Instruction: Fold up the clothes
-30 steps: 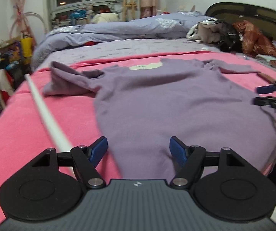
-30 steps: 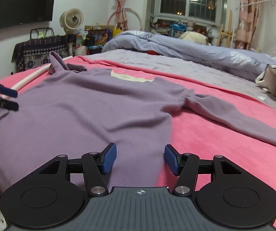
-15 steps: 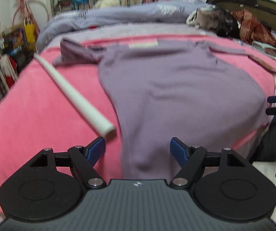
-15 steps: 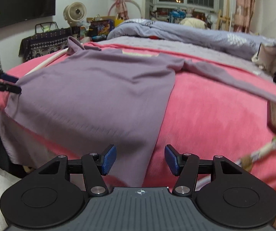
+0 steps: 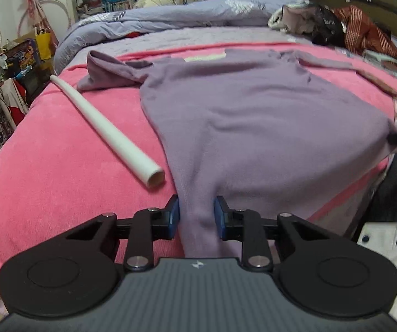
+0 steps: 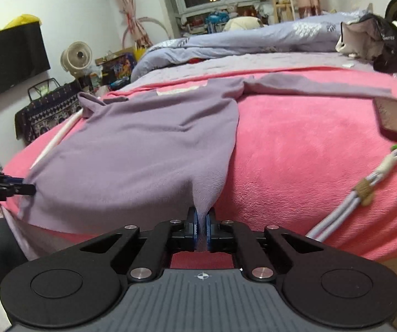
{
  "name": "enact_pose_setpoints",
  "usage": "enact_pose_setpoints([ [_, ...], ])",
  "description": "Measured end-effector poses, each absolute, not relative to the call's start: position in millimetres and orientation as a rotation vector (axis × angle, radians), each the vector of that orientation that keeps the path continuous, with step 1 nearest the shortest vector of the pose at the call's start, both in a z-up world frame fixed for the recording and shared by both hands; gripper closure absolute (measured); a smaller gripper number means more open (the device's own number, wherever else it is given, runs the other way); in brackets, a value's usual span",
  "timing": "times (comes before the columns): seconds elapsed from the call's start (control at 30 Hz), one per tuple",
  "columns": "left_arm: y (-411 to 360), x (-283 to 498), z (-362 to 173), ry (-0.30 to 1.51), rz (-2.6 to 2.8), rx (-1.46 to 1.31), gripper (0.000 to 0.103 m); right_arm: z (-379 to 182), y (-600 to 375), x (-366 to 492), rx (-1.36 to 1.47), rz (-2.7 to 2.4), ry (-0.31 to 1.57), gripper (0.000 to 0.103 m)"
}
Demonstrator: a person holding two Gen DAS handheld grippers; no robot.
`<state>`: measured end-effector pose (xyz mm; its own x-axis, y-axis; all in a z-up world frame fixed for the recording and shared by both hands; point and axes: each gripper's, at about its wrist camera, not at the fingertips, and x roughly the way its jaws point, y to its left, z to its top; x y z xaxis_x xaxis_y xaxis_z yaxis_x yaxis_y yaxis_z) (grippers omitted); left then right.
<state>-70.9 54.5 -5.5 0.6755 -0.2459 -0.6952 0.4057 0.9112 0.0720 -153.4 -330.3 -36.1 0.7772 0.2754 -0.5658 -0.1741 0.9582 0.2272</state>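
We have the purple long-sleeved top (image 5: 253,116) spread face-down or face-up, we cannot tell which, across the pink blanket (image 5: 60,152) of the bed, its hem toward us at the bed's near edge and its collar toward the far side. One sleeve (image 6: 309,87) lies stretched out to the right, the other (image 5: 107,74) is bunched near the left shoulder. We hold the hem at its two corners, likely so the cloth stays taut and even for a lengthwise fold or a straightening pull; these views fit either. Our left tool (image 5: 197,217) sits low at the bed's edge, pointing along the garment, its blue pads partly closed around the left hem corner with cloth filling the gap between them. Our right tool (image 6: 201,228) is level with it at the right corner, its pads pressed nearly together and pinching a narrow gather of fabric. A white tube (image 5: 107,130) lies on the blanket just beside the top's left edge, and a bundled cable (image 6: 364,185) lies apart to the right.
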Motion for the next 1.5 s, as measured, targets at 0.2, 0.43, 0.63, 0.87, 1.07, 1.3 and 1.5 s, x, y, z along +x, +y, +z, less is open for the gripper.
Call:
enact_pose_setpoints([
  [0.2, 67, -78, 1, 0.742, -0.31, 0.274, 0.065, -70, -337, -153, 0.047, 0.155, 0.872, 0.097],
  [0.43, 53, -27, 61, 0.541, -0.287, 0.26, 0.054, -17, -377, -147, 0.233, 0.146, 0.624, 0.087],
  [0.63, -40, 52, 70, 0.472, -0.381, 0.275, 0.047, 23, -404, -86, 0.239, -0.001, 0.465, 0.077],
  [0.87, -136, 129, 15, 0.589, -0.441, 0.274, 0.044, 41, -535, -5, 0.489, -0.298, 0.419, 0.063],
  [1.07, -172, 162, -20, 0.64, -0.47, 0.242, 0.036, -5, -628, 60, 0.716, -0.38, 0.587, 0.06],
  [1.3, -169, 165, -24, 0.656, -0.486, 0.216, 0.033, -34, -636, 95, 0.826, -0.368, 0.64, 0.058],
  [1.5, -164, 169, -23, 0.655, -0.497, 0.176, 0.033, -39, -627, 111, 0.885, -0.398, 0.644, 0.097],
])
